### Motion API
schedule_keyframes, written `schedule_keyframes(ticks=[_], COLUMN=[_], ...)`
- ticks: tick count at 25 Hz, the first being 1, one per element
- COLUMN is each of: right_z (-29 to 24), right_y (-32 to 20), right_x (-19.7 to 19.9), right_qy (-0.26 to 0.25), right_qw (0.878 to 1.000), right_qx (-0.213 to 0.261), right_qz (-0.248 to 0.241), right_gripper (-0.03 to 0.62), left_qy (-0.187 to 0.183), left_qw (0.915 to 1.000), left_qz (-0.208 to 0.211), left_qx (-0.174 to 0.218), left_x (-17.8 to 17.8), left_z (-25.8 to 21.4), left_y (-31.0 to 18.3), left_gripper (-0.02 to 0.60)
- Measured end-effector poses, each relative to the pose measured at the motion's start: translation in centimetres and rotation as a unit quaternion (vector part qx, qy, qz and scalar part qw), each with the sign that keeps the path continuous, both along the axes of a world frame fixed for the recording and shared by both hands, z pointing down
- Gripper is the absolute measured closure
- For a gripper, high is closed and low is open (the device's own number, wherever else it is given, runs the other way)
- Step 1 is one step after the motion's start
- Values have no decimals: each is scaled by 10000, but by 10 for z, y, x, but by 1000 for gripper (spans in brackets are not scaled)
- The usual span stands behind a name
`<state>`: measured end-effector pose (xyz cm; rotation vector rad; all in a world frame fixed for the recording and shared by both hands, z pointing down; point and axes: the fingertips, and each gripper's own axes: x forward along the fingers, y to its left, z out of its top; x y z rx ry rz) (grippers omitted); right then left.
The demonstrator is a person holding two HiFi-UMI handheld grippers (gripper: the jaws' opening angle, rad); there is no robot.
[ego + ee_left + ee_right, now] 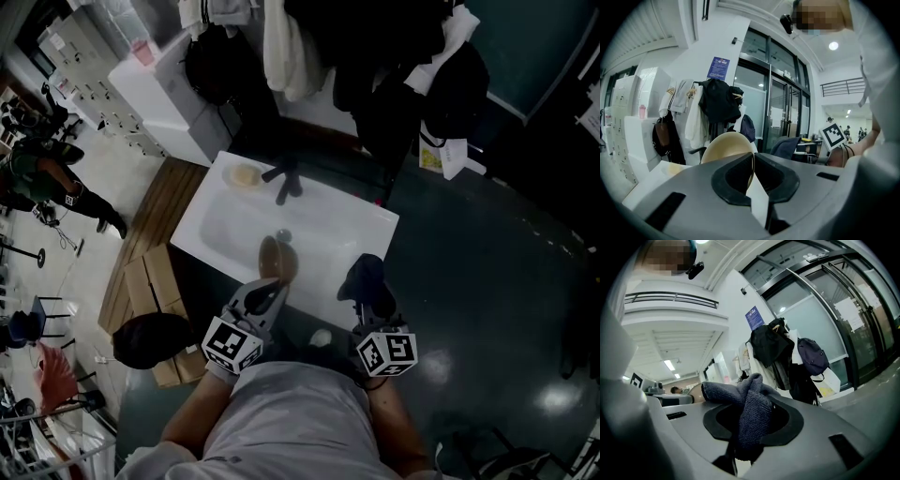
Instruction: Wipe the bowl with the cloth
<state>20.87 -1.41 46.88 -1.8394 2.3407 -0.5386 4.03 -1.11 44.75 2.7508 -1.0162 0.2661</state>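
Bowl and cloth, 1 in each gripper, held over the near edge of the white table [217,223].
My left gripper [273,289] is clamped on the tan bowl's [278,259] rim. My right gripper [371,302] pinches the dark cloth [365,278], near the bowl's right. Open table top lies beyond.

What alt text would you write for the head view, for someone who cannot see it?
Seen from above, a person holds a tan bowl by its rim in the left gripper and a dark cloth in the right gripper, over a white table.
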Motion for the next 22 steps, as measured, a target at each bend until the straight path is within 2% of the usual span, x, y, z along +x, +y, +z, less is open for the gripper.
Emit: schedule_keyframes(ticks=[11,16,22], right_z=[4,-3,-27], right_y=[-14,-24,-43], right_x=[4,7,-7], right_qy=[216,416,753], right_qw=[9997,9989,9970], right_qx=[-114,-71,145], right_qz=[53,210,105], right_gripper=[499,499,499], left_qy=[-127,-221,-189], left_qw=[9997,9980,9941], left_qz=[217,568,1058], left_qx=[71,168,122], left_x=[9,13,20], left_z=[10,14,12], left_y=[-28,-47,-73], left_gripper=[560,560,560])
